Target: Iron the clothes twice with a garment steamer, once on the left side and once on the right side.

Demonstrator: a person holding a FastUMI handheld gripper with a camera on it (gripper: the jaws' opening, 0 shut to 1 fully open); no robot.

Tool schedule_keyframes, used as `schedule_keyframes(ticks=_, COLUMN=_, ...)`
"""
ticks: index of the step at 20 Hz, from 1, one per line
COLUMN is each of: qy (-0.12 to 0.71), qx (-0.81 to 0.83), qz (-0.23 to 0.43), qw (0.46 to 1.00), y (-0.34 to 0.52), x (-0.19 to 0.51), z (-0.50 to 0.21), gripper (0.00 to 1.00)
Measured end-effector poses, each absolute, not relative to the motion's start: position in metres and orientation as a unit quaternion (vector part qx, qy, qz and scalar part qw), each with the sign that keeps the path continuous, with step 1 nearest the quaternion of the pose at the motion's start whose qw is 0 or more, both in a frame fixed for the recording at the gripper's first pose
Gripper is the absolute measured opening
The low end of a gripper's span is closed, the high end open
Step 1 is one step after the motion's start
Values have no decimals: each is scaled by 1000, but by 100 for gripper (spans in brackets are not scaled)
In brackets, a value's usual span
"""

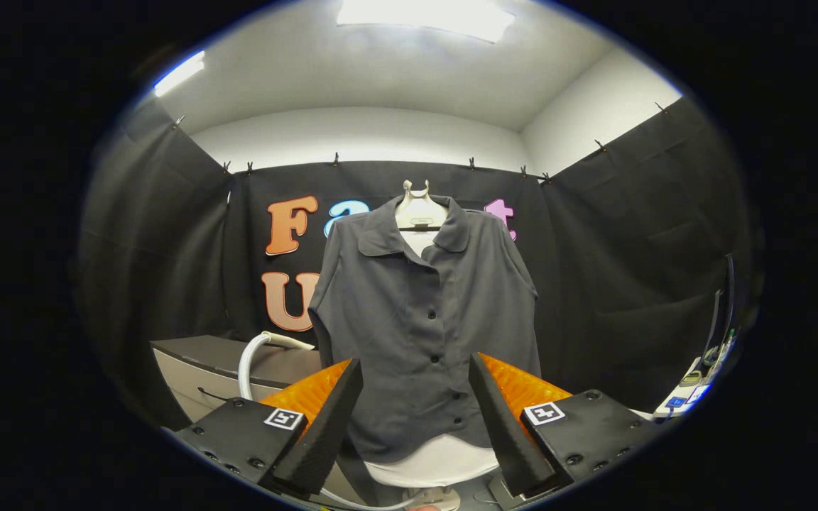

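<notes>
Cabinet (196,372), grey with a dark top, stood off beyond the left finger against the black booth wall, a white steamer hose (253,355) arching over its near corner. Gripper (415,419) was held with jaws wide and nothing between the pads, its orange-backed black fingers (324,426) framing the lower front of a dark grey button-up shirt (423,312) that hung just ahead on a white mannequin form (420,213), white base showing under the hem. Some small devices (693,390) lay well beyond the right finger, too blurred to identify.
</notes>
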State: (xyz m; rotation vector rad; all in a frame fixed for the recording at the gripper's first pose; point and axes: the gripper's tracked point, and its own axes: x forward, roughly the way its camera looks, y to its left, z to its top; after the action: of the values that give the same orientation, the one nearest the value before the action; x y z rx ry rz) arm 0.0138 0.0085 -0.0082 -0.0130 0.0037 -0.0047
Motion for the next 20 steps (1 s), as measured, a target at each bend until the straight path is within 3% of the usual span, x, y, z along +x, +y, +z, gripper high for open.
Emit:
schedule_keyframes(ticks=13, qy=8, qx=-2, qz=51, qw=999, y=68, x=48, z=-4, gripper=97)
schedule_keyframes(ticks=20, qy=34, qx=-2, qz=130, qw=991, y=180, x=135, z=38, gripper=97)
